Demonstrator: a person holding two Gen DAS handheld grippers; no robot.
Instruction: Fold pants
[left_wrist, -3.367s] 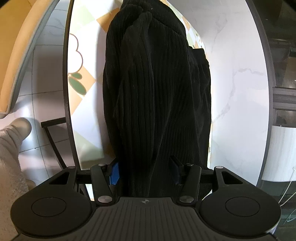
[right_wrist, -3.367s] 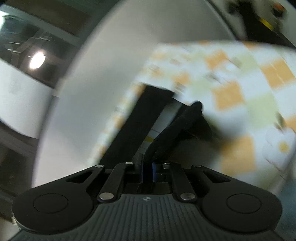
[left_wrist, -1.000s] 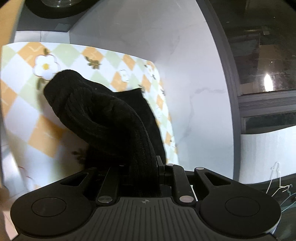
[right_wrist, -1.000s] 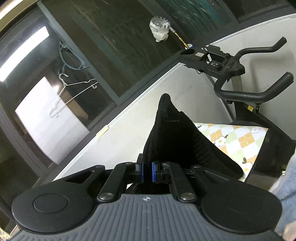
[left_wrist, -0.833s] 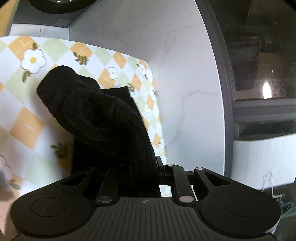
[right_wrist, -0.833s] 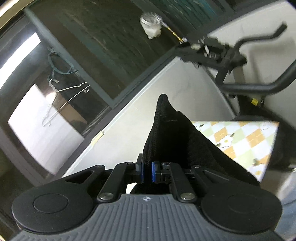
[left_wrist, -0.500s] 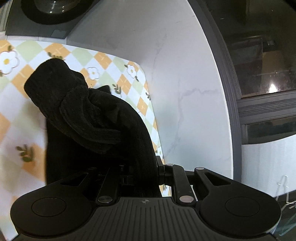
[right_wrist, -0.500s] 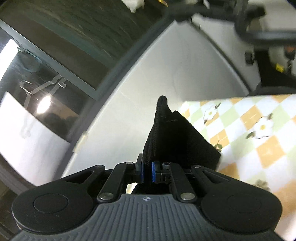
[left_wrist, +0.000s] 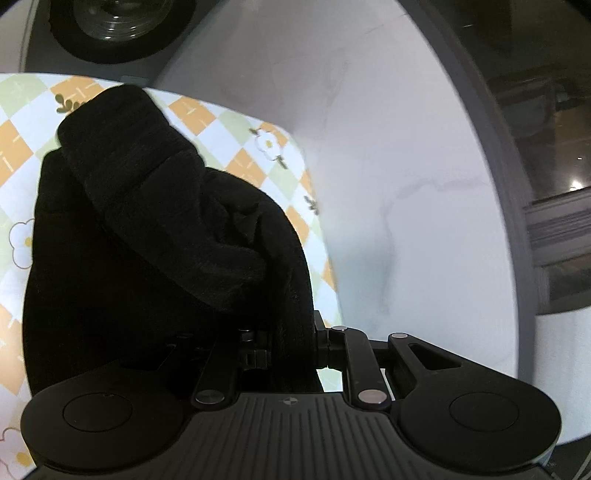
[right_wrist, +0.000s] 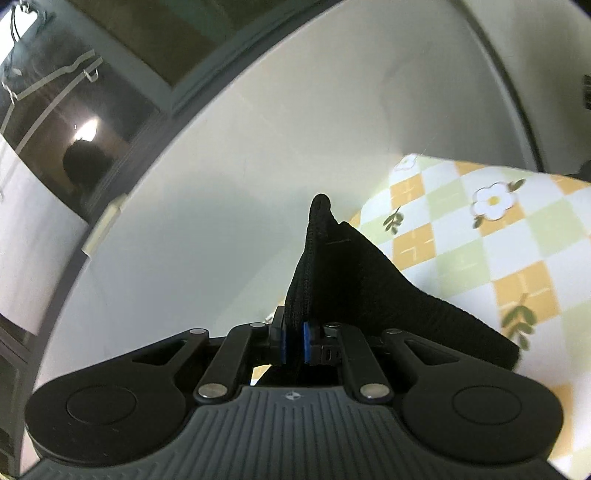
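Mid-fold, by the look of it: left gripper (left_wrist: 291, 349) pinched tight on a thick bunched roll of the black pants (left_wrist: 155, 236), right gripper (right_wrist: 293, 341) clamped on a thin edge of the same cloth between its blue pads (right_wrist: 305, 346); fabric rising as a peak straight ahead of the right fingers and trailing off to their right onto the checked floral cloth (right_wrist: 480, 236), mounded ahead and to the left of the left fingers above that same cloth. Next, probably: bring both pinched edges forward and down together onto the checked cloth, keeping them level so the layers land square; release only once the fabric lies flat, since the bulky roll on the left could spring open or drag askew.
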